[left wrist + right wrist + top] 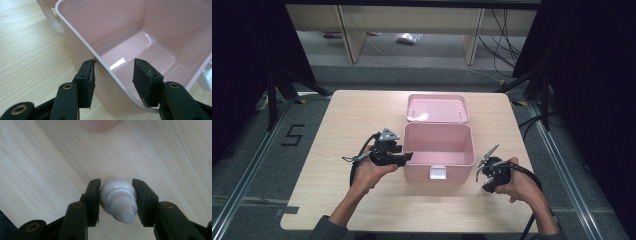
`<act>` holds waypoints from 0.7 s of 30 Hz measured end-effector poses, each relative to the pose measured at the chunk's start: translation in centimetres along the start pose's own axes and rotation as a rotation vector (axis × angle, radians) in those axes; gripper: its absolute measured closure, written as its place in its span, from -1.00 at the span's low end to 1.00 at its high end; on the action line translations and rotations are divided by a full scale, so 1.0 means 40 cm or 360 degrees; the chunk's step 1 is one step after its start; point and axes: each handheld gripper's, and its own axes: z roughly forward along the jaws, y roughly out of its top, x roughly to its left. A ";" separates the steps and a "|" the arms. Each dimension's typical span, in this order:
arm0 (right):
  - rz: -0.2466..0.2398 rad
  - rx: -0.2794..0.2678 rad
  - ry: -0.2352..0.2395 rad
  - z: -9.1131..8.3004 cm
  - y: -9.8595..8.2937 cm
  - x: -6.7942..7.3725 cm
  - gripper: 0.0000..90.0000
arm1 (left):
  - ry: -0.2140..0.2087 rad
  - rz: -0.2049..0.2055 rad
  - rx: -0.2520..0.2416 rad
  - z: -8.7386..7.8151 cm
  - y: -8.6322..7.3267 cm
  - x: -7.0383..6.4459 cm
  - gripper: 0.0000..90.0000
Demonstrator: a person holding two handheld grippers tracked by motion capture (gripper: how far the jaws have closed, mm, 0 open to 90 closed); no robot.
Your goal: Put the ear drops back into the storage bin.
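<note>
Straddling the pink box (82,47) wall, left gripper (113,82) jaws spread; right gripper (117,202) pinches a white bottle (118,200) at box's 4 o'clock. Next, probably: lift bottle over rim.

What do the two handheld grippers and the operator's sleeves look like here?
Both are black. The left gripper carries a grey three-cornered plate on top; the right gripper has a silvery lever sticking up. A black cable loops from each. Each has two flat black pads on arms with brass-coloured rivets. Grey sleeves show at the bottom edge.
</note>
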 end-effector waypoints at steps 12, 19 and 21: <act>-0.0048 -0.0008 -0.0035 -0.063 -0.002 -0.011 0.34 | 0.0006 0.0016 0.0004 -0.001 0.000 -0.001 0.16; -0.0119 -0.0035 -0.0048 -0.115 0.015 -0.035 0.34 | 0.0004 0.0013 0.0002 -0.001 0.000 -0.001 0.16; -0.0104 -0.0028 -0.0057 -0.128 0.021 -0.036 0.34 | 0.0019 0.0015 0.0000 0.000 0.000 -0.002 0.16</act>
